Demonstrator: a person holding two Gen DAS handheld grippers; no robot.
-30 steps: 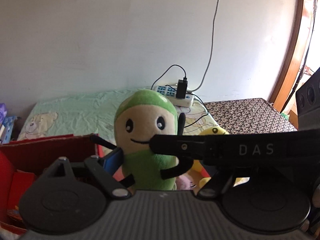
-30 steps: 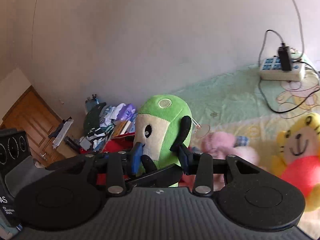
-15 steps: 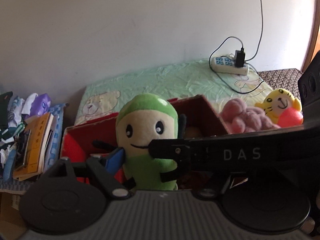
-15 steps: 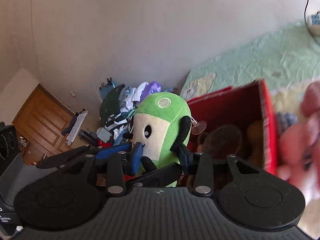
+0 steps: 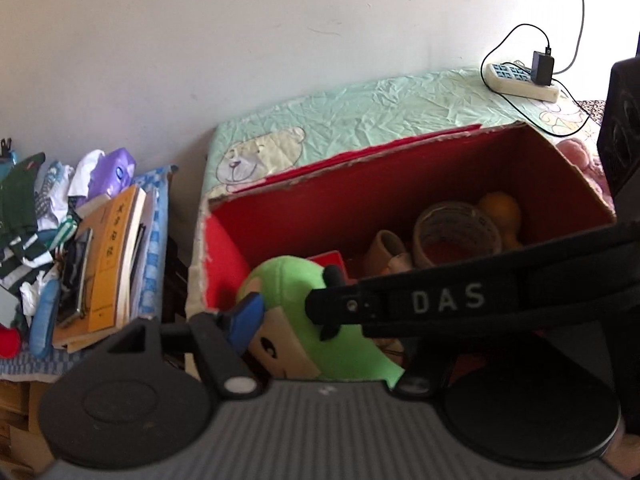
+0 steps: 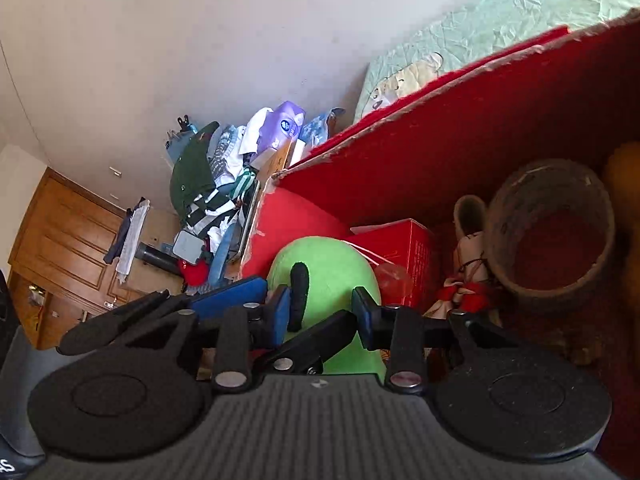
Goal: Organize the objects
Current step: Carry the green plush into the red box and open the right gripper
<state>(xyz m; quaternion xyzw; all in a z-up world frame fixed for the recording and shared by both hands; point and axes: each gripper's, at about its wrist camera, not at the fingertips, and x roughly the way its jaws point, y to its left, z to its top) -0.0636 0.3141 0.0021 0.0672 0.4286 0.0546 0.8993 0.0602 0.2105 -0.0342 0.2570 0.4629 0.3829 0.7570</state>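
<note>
A green plush doll (image 5: 320,328) with a cream face hangs tipped over inside the near left part of the red cardboard box (image 5: 372,196). Both grippers hold it. My left gripper (image 5: 280,312) is shut on the doll, one blue pad on its left side; the right gripper's black body crosses in front. In the right wrist view my right gripper (image 6: 322,312) is shut on the doll (image 6: 328,268) with blue pads on both sides, low within the box (image 6: 460,128).
In the box lie a roll of tape (image 5: 456,236), an orange toy (image 5: 500,208), a small red carton (image 6: 400,248) and a little doll (image 6: 468,264). Books and clothes (image 5: 80,240) are piled left of the box. A power strip (image 5: 520,80) lies on the green sheet.
Both grippers carried the doll leftward over the box and lowered it inside. The doll went from upright to tipped forward.
</note>
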